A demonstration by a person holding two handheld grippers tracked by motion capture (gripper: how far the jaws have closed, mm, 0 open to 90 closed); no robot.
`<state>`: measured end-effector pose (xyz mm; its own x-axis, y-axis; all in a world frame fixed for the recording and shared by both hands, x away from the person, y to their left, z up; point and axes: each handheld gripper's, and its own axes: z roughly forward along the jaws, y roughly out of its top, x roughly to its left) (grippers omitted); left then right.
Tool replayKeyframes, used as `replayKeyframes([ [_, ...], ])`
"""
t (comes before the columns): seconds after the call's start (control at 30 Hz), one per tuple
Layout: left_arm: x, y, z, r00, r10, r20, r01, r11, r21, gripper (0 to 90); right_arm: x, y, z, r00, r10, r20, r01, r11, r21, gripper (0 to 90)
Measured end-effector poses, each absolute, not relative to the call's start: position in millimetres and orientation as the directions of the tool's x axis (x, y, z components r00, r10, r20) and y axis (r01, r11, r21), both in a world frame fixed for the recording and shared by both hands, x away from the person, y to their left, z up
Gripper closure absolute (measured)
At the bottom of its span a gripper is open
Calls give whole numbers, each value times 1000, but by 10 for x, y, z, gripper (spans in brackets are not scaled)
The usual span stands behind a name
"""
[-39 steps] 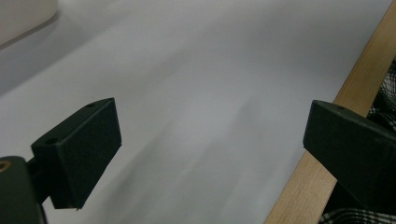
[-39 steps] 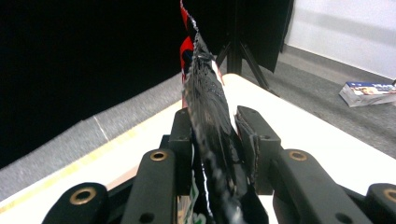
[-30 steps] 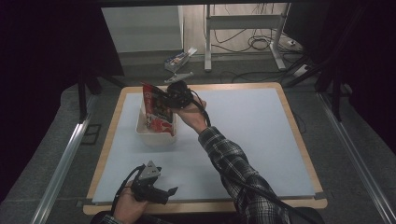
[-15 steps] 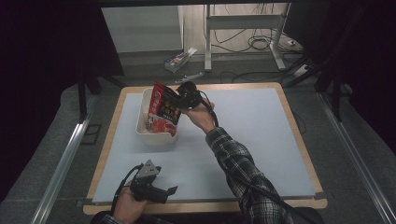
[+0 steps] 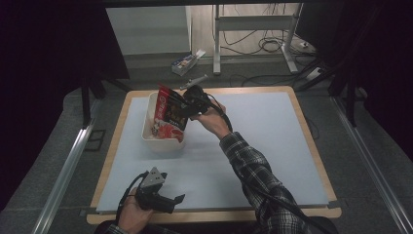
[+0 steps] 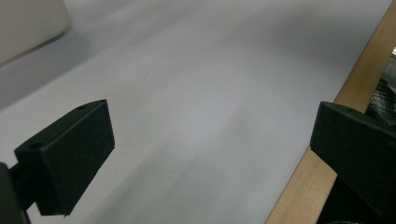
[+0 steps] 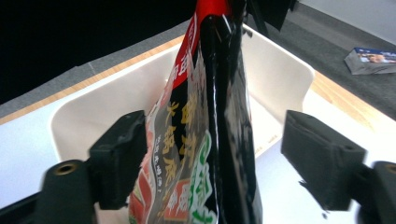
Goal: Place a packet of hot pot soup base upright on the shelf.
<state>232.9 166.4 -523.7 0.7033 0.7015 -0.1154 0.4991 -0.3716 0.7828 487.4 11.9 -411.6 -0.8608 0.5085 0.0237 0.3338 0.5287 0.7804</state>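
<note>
Since the earlier frame the glossy red-and-black foil snack pouch (image 5: 169, 116) has tipped upright over the white plastic tub (image 5: 148, 135). The right tongs (image 7: 212, 158) stand released around it, the left tongs (image 6: 205, 154) parted over the counter (image 5: 272, 146); light, slippery, best pinched at its top seam

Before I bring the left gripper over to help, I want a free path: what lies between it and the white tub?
Bare blue-grey mat. In the high view nothing lies between the left gripper and the white tub; the left gripper view shows the same bare stretch.

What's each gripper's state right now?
Left gripper: open, holding nothing, low over the table.
Right gripper: tongs open around the red snack pouch at the white bin.
</note>
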Motion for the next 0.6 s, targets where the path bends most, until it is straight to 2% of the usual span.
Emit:
replayKeyframes([
  [0.37, 2353, 1692, -5249, 692, 710, -135, 511, -349, 785, 2, 4841, -13, -4064, -871, 489, 45, 328, 510, 795, 101],
  [0.6, 2361, 1695, -5257, 700, 701, -138, 505, -349, 789, 8, 4782, -93, -4014, -873, 487, 32, 319, 519, 793, 71],
])
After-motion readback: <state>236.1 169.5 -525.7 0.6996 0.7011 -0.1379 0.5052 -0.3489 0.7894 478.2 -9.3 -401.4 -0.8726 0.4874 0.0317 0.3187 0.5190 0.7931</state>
